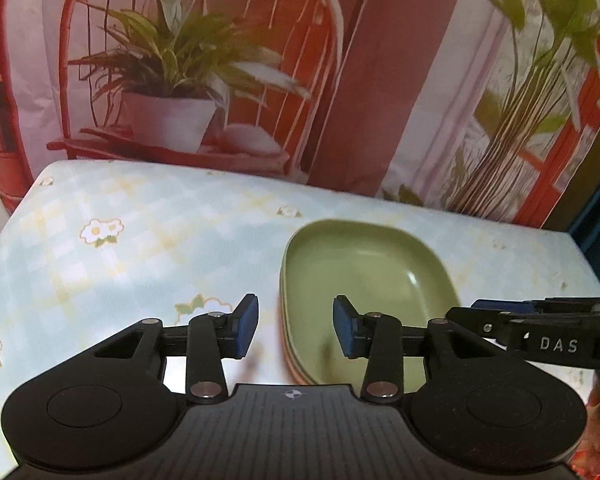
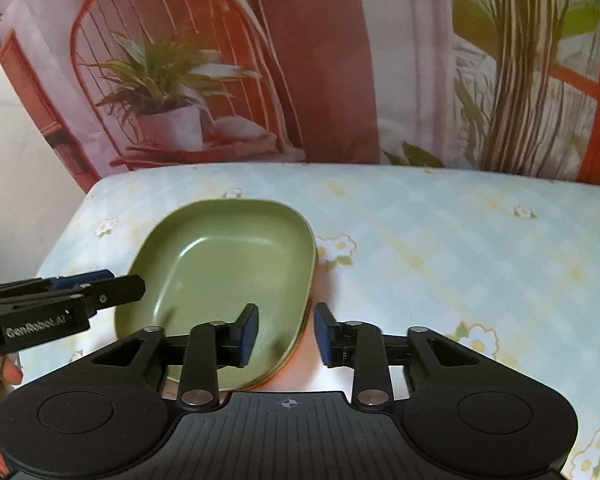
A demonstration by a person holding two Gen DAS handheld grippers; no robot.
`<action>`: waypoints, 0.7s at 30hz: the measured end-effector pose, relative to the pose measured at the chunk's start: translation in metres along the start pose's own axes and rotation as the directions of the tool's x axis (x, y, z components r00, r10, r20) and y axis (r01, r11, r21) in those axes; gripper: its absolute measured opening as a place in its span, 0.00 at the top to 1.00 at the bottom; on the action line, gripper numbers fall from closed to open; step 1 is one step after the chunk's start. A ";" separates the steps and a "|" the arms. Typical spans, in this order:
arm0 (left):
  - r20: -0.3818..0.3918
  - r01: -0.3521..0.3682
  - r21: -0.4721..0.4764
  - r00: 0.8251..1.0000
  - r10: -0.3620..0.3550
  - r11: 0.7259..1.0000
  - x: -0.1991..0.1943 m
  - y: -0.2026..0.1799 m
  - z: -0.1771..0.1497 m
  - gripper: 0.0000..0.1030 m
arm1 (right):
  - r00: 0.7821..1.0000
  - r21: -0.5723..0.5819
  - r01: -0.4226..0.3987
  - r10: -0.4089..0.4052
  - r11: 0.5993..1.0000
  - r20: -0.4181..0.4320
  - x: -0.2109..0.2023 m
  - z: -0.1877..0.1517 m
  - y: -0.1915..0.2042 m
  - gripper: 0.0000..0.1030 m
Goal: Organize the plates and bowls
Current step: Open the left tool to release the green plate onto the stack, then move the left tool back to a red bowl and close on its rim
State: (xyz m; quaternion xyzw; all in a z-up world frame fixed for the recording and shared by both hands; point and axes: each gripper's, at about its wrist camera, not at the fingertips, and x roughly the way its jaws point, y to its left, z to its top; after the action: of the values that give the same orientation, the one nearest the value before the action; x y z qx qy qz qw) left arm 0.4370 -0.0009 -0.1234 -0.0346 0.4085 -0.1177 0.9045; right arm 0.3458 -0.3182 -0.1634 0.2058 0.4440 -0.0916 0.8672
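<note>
Green and rounded at the corners, the top plate point(image 1: 364, 292) sat on a small stack of plates near the front middle of the worktop point(image 1: 139, 232), whose cloth was pale blue check with daisies. Working from left to right, the left hand-held gripper point(image 1: 295, 326) hovered at the stack's left rim with its blue pads point(image 1: 245, 326) apart and nothing between them, one pad outside the rim and the other over the dish. The right hand-held gripper point(image 2: 285, 332) mirrored it at the right rim, jaws likewise spread and empty, straddling the edge. If the step in hand was to lift or shift the stack, it would go best with each gripper lowered so a pad slid under the lip before closing, both sides gripped at matching height so the plates stayed level and did not slip apart. The left wrist view showed only a thin reddish line beneath the green rim, whereas the right wrist view showed an orange plate edge point(image 2: 300, 346) plainly at the bottom of the stack. Each view also caught the other gripper's fingers side-on, closer to the plate than its own camera suggested. No bowl was visible in either view.
</note>
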 end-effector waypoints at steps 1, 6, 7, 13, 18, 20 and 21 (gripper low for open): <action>0.005 0.002 0.003 1.000 -0.002 1.000 -0.003 -0.001 0.001 0.58 | 1.000 -0.001 -0.002 0.002 1.000 0.008 -0.003 0.001 0.001 0.63; 0.022 0.001 0.037 1.000 -0.002 0.999 -0.025 -0.011 0.003 0.58 | 0.999 -0.008 -0.016 0.017 1.000 0.050 -0.021 0.002 0.004 0.55; 0.022 -0.003 0.043 1.000 0.002 0.999 -0.029 -0.012 0.003 0.58 | 0.998 -0.011 -0.020 0.021 1.000 0.056 -0.025 0.002 0.004 0.55; 0.028 -0.029 0.056 0.999 0.027 0.998 -0.060 -0.019 -0.005 0.58 | 0.996 -0.041 -0.020 0.024 0.999 0.090 -0.050 -0.007 0.009 0.54; 0.043 -0.043 0.059 0.998 0.040 0.997 -0.088 -0.025 -0.017 0.58 | 0.993 -0.091 -0.022 0.032 0.996 0.113 -0.074 -0.023 0.016 0.54; 0.043 -0.042 0.059 0.998 0.040 0.997 -0.098 -0.028 -0.023 0.58 | 0.992 -0.111 -0.025 0.039 0.993 0.121 -0.084 -0.030 0.019 0.54; 0.042 -0.040 0.059 0.998 0.037 0.997 -0.102 -0.029 -0.026 0.58 | 0.991 -0.119 -0.026 0.041 0.993 0.124 -0.088 -0.033 0.020 0.54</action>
State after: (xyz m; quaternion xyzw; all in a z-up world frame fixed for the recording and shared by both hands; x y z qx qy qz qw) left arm 0.3468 -0.0040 -0.0617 -0.0019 0.3869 -0.1118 0.9153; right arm 0.2766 -0.2881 -0.1043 0.1559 0.3892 -0.0636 0.9056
